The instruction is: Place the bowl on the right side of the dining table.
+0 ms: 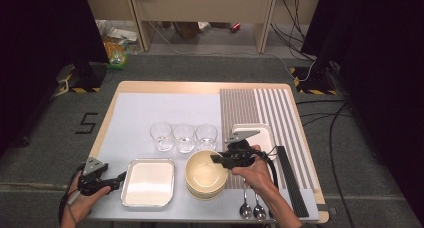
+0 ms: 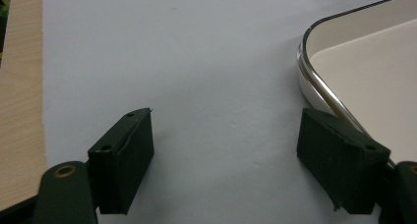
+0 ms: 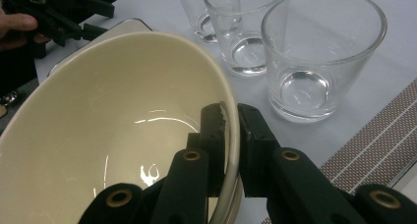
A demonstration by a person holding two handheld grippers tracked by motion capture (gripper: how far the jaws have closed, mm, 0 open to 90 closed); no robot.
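Two grippers are working over the table [image 1: 135, 87] in the high view. The right gripper [image 1: 216, 158] is sitting at about three o'clock of the cream bowl [image 1: 205, 175], its jaws clenched on that side of the rim. The bowl is topping a small stack of bowls near the front edge, between the white tray [image 1: 148, 183] at its nine o'clock and two spoons [image 1: 251, 208] at its four o'clock. Three glasses [image 1: 183, 137] are standing in a row at the bowl's twelve o'clock, and a second white tray [image 1: 262, 135] is lying at its two o'clock on the striped mat [image 1: 260, 105]. The left gripper [image 1: 121, 177] is resting at nine o'clock of the near tray, just beside its edge.

In the left gripper view, the left gripper [image 2: 223, 153] is standing released, jaws wide apart over the pale mat [image 2: 196, 62], with nothing between them. The white tray [image 2: 354, 62] is lying at about two o'clock, its rim just beside one jaw.

In the right gripper view, the right gripper [image 3: 230, 126] is pinching the bowl [image 3: 113, 126] by its rim, one jaw inside and one outside. The glasses [image 3: 314, 52] are standing at one o'clock, near the bowl. The left gripper [image 3: 64, 13] is showing at eleven o'clock.
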